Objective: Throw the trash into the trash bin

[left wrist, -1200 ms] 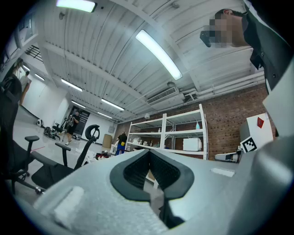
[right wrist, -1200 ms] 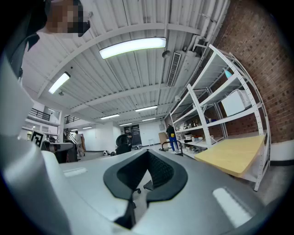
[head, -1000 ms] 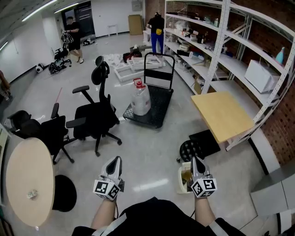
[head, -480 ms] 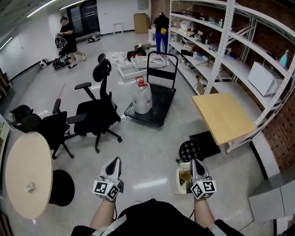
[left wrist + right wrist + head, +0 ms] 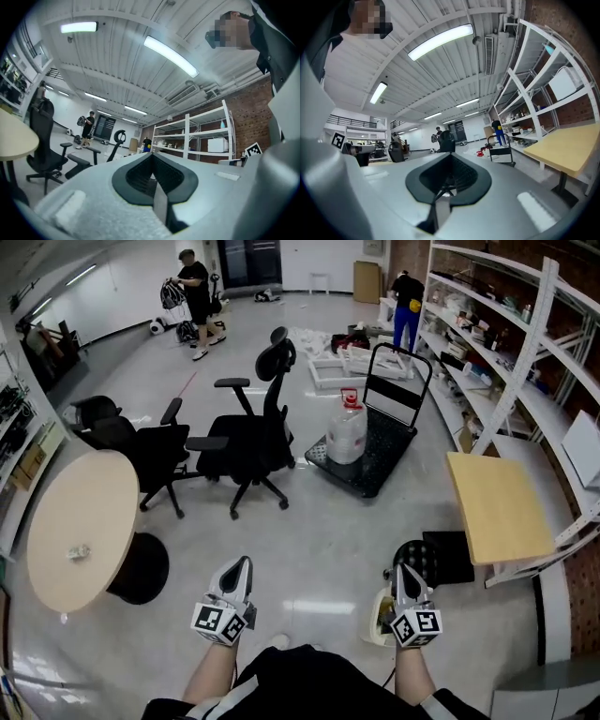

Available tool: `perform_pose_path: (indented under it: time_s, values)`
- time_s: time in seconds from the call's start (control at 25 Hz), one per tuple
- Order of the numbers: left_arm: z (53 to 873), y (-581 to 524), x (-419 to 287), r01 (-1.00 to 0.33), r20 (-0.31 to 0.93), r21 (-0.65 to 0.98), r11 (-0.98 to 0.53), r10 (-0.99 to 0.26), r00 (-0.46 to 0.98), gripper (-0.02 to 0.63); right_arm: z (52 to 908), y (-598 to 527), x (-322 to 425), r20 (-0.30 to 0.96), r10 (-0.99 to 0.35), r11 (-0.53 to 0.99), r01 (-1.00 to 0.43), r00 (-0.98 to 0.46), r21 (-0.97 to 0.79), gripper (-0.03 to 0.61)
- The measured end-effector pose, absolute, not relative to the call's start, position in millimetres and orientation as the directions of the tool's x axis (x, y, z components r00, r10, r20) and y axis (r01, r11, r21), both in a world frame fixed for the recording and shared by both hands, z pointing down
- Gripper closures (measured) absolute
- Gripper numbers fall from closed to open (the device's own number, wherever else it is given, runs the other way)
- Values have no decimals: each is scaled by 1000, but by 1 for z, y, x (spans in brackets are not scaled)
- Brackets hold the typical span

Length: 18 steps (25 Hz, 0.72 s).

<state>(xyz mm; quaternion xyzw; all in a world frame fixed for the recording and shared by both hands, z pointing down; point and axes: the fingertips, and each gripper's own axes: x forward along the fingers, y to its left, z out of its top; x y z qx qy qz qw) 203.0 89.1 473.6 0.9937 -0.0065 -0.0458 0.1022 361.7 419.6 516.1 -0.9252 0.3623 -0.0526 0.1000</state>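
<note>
Left gripper (image 5: 238,568): jaws pressed together with nothing between them, held low in front of the person and pointing out over the floor (image 5: 309,531).
Right gripper (image 5: 401,570): jaws likewise closed flat on each other, empty.
Trash (image 5: 78,551): a small pale crumpled scrap (too small to tell more) lying on the round desk (image 5: 56,512), well apart from both grippers.
Trash bin (image 5: 376,622): cream-coloured, standing on the floor, partly hidden behind the Right gripper, with something brownish inside.
Stool (image 5: 417,557): black, just beyond the Trash bin.
Office chairs (image 5: 248,442): two, black, between the round desk and the cart (image 5: 380,454).
Water jug (image 5: 346,432): upright on the cart.
Square desk (image 5: 497,507): pale wood, at the right beside the white shelving (image 5: 511,343).
People: one in black (image 5: 195,287) and one in blue trousers (image 5: 407,298), far down the room.
</note>
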Motion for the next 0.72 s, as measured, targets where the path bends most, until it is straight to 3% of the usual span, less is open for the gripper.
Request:
perform_pose_path:
  time_s: [0.44, 0.72]
  values:
    - [486, 38, 66, -398, -46, 196, -896, -414, 909, 614, 524, 291, 345, 19, -903, -421, -876, 429, -237, 572]
    - [474, 11, 8, -514, -98, 211, -832, -541, 835, 614, 514, 234, 322, 7, -946, -316, -918, 324, -239, 572]
